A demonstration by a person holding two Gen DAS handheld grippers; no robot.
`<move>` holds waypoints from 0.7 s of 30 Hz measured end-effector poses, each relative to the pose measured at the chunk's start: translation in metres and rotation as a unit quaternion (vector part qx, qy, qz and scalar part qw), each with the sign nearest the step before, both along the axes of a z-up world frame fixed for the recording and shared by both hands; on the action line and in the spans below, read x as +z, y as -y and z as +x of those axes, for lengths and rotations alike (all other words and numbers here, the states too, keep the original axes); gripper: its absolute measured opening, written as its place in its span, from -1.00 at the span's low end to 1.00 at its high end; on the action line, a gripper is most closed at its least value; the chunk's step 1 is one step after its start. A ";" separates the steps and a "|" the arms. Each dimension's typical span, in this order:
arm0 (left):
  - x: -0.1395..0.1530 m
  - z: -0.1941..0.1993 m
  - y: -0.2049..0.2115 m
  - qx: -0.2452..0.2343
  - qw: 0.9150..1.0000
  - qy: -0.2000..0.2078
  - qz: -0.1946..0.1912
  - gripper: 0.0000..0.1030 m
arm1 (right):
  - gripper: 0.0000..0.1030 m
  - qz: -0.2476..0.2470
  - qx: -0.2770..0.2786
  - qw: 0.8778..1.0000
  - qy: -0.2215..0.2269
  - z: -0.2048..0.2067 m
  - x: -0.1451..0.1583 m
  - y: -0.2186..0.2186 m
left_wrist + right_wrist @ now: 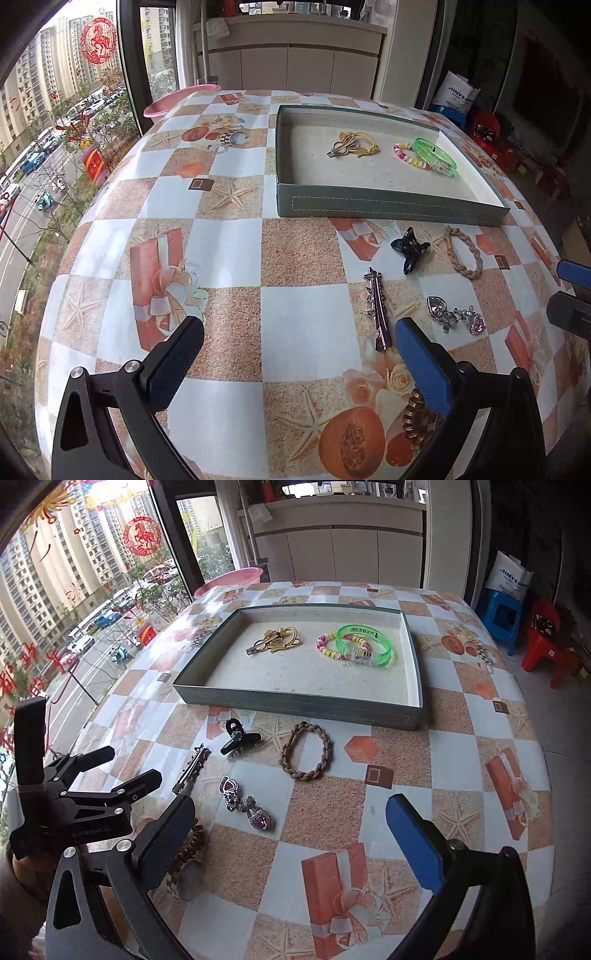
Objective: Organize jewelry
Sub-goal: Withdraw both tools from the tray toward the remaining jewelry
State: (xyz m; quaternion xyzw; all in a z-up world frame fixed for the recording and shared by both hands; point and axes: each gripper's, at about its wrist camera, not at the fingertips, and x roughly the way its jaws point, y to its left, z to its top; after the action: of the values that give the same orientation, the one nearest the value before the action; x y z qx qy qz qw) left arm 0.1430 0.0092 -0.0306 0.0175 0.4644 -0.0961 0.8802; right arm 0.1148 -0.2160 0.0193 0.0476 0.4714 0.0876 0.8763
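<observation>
Both the left tool (299, 339) and right tool (290, 818) hover wide apart, empty. Far ahead, right of them, a white bag (511, 576) reads "SINYE…". The green bangle (365, 650) carries unreadable print.

Tray (295, 705) holds bracelets (354, 646); clips (240, 738) outside.

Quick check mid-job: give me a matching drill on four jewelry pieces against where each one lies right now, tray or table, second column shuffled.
Things:
1. green bangle
2. braided band
3. yellow cord piece
4. heart-stone pendants

Places:
A. on the table, just in front of the tray's near wall
B. in the tray, right part, overlapping the beaded bracelet
C. on the table, nearest the grippers, right of the silver clip
D. in the tray, left part

Pairs: 1-B, 2-A, 3-D, 4-C
</observation>
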 end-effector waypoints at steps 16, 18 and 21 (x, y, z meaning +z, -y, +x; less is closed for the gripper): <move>-0.017 0.023 0.021 -0.015 1.000 -0.024 0.012 1.00 | 0.99 -0.039 0.029 0.998 -0.030 -0.001 -0.043 -0.016; -0.019 0.024 0.023 -0.016 0.999 -0.026 0.015 1.00 | 0.99 -0.044 0.034 0.998 -0.032 0.000 -0.046 -0.019; -0.022 0.026 0.026 -0.016 0.999 -0.029 0.026 1.00 | 0.98 -0.051 0.040 0.997 -0.032 0.002 -0.050 -0.023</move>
State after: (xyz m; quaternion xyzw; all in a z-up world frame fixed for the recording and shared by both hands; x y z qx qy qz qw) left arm 0.1687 -0.0167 -0.0531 0.0451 0.4914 -0.0989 0.8641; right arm 0.1165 -0.1925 -0.0304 -0.0128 0.5049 0.0969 0.8576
